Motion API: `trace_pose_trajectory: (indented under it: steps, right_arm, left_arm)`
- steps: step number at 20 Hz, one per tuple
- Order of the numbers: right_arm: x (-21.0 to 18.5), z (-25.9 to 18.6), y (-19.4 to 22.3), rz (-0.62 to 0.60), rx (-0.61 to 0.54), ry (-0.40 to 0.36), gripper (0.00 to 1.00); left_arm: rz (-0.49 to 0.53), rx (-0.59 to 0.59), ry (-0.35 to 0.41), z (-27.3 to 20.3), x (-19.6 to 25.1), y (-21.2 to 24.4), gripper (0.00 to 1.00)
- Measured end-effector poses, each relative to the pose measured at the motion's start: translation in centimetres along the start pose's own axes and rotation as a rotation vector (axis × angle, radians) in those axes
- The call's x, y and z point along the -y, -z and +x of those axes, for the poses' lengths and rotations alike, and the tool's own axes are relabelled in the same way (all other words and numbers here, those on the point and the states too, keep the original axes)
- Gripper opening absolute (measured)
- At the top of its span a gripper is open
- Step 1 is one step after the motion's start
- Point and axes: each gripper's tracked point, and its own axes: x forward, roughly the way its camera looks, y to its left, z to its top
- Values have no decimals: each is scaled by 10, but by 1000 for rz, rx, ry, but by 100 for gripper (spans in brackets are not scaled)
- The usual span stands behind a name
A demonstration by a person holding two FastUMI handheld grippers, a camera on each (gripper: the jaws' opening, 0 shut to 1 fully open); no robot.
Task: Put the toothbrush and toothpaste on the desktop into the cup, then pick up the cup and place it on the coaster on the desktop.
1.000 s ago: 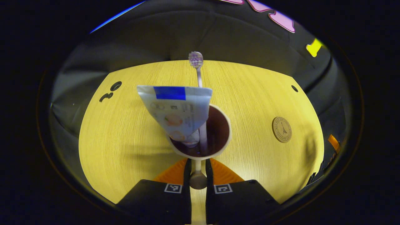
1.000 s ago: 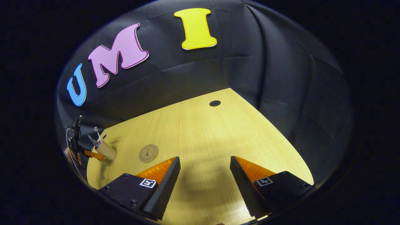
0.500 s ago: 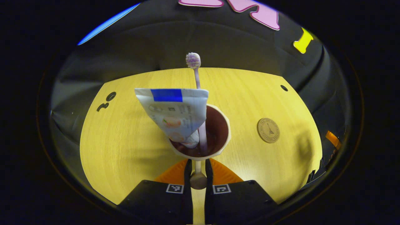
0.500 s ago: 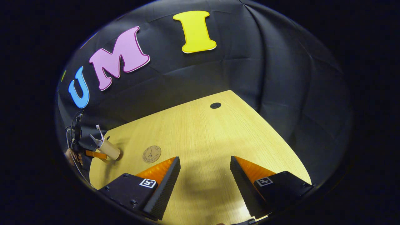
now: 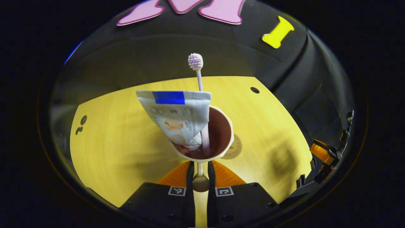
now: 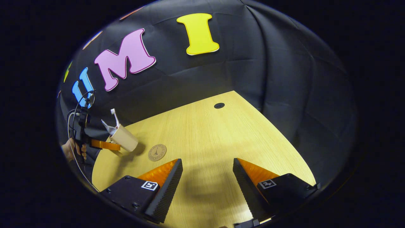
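Above the table (image 6: 202, 133), cup (image 5: 218, 133) holding toothbrush (image 5: 195, 61) and toothpaste (image 5: 177, 114), gripped by its handle in left tongs (image 5: 199, 171), nearing coaster (image 6: 157, 152); right tongs (image 6: 207, 177) wide open, empty; placement remaining.

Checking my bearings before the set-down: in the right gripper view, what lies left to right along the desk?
Person's hand → left gripper → cup → coaster → desk hole.

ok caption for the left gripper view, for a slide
Left gripper carries the cup, holding toothbrush and toothpaste, above the coaster.
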Motion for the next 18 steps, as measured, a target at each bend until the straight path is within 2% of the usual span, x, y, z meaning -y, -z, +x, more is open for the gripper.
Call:
trace_pose_trajectory:
  steps: [4,6,11,18]
  right_arm:
    - [9,-12,2,12,7,-4,98]
    - [15,-16,3,11,9,4,98]
    - [22,-21,8,1,2,10,98]
    - [9,-21,13,-57,-7,-23,98]
  left_arm:
    - [66,-27,43,24,39,-5,19]
    - [114,-42,34,35,49,-3,19]
    - [195,-83,10,35,42,7,19]
    - [217,-121,-5,35,42,10,19]
